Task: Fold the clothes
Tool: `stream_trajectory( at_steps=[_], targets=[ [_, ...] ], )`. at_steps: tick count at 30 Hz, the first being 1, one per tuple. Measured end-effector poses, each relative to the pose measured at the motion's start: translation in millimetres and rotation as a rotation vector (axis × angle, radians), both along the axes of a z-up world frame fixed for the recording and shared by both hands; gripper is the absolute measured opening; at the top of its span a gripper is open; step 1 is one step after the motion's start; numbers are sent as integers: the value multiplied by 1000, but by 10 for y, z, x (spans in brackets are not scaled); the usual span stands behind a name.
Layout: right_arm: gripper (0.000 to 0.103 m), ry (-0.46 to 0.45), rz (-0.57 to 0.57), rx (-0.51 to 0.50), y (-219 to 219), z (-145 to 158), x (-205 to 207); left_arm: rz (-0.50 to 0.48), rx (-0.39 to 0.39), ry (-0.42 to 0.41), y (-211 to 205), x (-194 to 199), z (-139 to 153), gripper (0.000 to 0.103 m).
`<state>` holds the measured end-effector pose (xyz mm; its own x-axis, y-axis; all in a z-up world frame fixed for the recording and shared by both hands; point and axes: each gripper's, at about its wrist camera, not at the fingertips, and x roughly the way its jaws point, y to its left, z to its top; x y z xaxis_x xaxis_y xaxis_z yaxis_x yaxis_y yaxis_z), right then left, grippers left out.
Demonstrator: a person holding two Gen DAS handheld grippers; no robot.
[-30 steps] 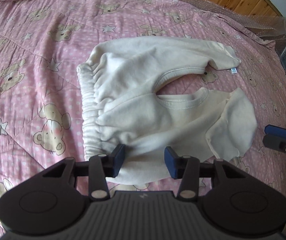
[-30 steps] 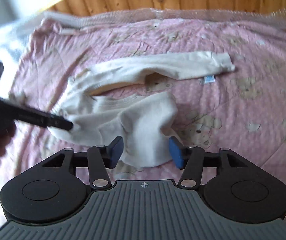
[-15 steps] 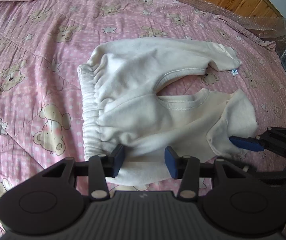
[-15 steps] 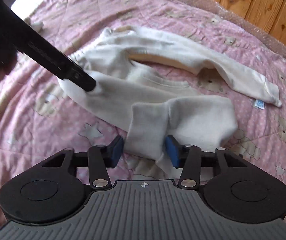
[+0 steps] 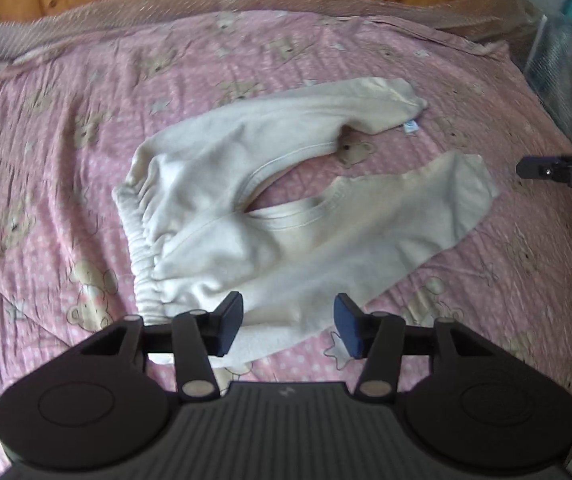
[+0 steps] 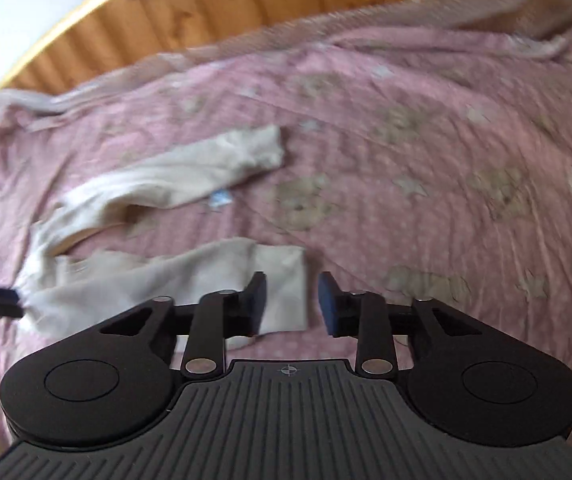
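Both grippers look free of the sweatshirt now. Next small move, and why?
Probably bring the right gripper back over the near sleeve's cuff to pinch it: its jaws, just reopened, stand open and empty, and the cream sweatshirt lies unfolded on the pink quilt.

The right wrist view is blurred all over — the bear prints on the pink quilt (image 6: 426,152) are only brown smudges. The small tag (image 6: 219,200) beside the cream sweatshirt (image 6: 158,280) cannot be read. The sweatshirt's near hem is hidden behind the left gripper (image 5: 288,325). The right gripper (image 5: 558,171) is cut off by the frame's edge — its jaws are not visible there.
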<state>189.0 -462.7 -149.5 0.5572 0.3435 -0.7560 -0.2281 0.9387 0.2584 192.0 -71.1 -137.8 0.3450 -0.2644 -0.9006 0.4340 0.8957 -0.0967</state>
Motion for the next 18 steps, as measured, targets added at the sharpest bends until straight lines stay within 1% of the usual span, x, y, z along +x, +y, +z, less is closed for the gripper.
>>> stream_trajectory(
  at_steps=[1,2,3,5,7,9,11,14,18],
  targets=[
    [75,-24,94,-8,65,83,-77,-16,29,-4,-66,-42,49,58],
    [82,-38,168,-34,142,135,-138,-22,53,-4,-135,-74,87,58],
    [86,-47,241,-67,236,173,-191,-21,63,-3,-184,-100,117,58],
    [86,-62,376,-125,413,236,-288,-18,58,-16,-320,-187,211,58],
    [86,-65,464,-158,533,247,-350,-12,40,-27,-442,-270,292,58],
    [86,-87,525,-187,578,279,-422,-13,20,-32,-577,-358,362,58],
    [86,-101,552,-196,572,295,-447,-25,17,-42,-704,-459,401,58],
    [86,-120,567,-200,476,283,-453,-30,37,-55,-850,-577,420,58],
    [86,-107,553,-212,315,220,-422,-5,47,-52,-928,-652,421,58]
  ],
)
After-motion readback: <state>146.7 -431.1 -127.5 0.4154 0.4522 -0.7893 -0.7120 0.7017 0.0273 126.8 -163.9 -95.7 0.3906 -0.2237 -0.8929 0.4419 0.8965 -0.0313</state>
